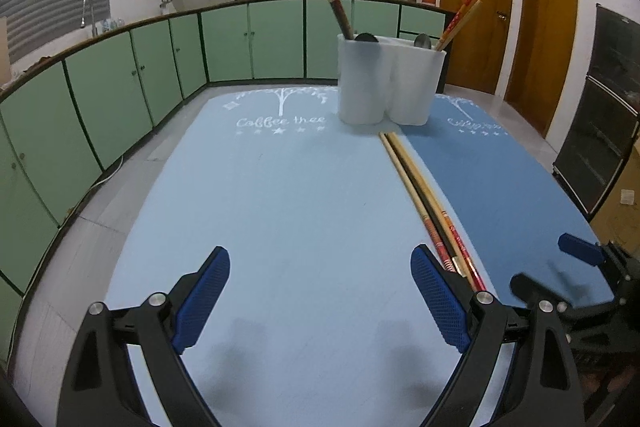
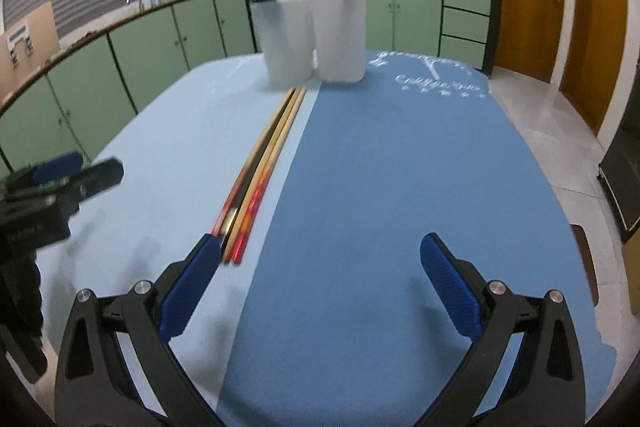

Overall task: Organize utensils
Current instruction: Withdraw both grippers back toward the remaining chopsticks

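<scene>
Both grippers, left gripper (image 1: 320, 299) and right gripper (image 2: 320, 291), gape empty; centre-frame chopsticks (image 2: 260, 167) lie bundled; a pinch could scatter them, missing the holder (image 2: 316, 35).

A: What carries the things?

B: A table (image 1: 132, 247), covered by two mats laid edge to edge: a light blue mat (image 1: 280, 219) on the left and a darker blue mat (image 2: 400, 187) on the right, each printed with a white tree and lettering at the far end.

A: And directly on them?

B: A white utensil holder (image 1: 388, 83) stands upright at the far end, straddling the seam. A bundle of chopsticks (image 1: 420, 187) lies flat along the seam, its far tips just in front of the holder.
</scene>
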Available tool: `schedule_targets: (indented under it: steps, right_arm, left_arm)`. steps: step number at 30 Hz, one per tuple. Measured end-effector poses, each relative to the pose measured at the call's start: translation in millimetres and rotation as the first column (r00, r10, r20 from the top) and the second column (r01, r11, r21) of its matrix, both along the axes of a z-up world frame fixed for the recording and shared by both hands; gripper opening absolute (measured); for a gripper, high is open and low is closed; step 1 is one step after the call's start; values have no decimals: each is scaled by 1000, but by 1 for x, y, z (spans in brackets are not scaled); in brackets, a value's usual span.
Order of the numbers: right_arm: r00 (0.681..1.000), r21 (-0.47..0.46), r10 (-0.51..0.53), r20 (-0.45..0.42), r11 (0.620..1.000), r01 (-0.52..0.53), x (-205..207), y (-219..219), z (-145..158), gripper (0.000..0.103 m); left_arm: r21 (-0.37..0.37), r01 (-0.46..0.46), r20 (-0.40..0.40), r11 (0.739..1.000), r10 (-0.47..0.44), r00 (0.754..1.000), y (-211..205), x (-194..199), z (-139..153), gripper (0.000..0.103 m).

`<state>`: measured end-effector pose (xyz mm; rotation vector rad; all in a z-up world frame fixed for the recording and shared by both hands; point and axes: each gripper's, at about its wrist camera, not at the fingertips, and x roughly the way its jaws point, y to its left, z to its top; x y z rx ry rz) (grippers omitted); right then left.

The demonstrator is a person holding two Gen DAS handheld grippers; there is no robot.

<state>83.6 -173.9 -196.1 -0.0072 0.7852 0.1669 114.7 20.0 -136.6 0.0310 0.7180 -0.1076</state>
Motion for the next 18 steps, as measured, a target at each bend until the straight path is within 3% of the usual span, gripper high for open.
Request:
schedule_targets:
  steps: [2, 7, 18]
  right_arm:
    - [1000, -19, 8, -7, 1000, -8, -1, 3, -3, 96]
    - [999, -48, 17, -38, 999, -19, 3, 9, -9, 82]
    - [998, -88, 27, -50, 996, -32, 9, 22, -11, 77]
  left_arm:
    - [-2, -2, -3, 1000, 2, 1000, 2, -1, -1, 90]
    - [-16, -6, -4, 1000, 6, 1000, 4, 0, 0, 90]
    - [-25, 1, 0, 1000, -1, 1000, 2, -2, -1, 90]
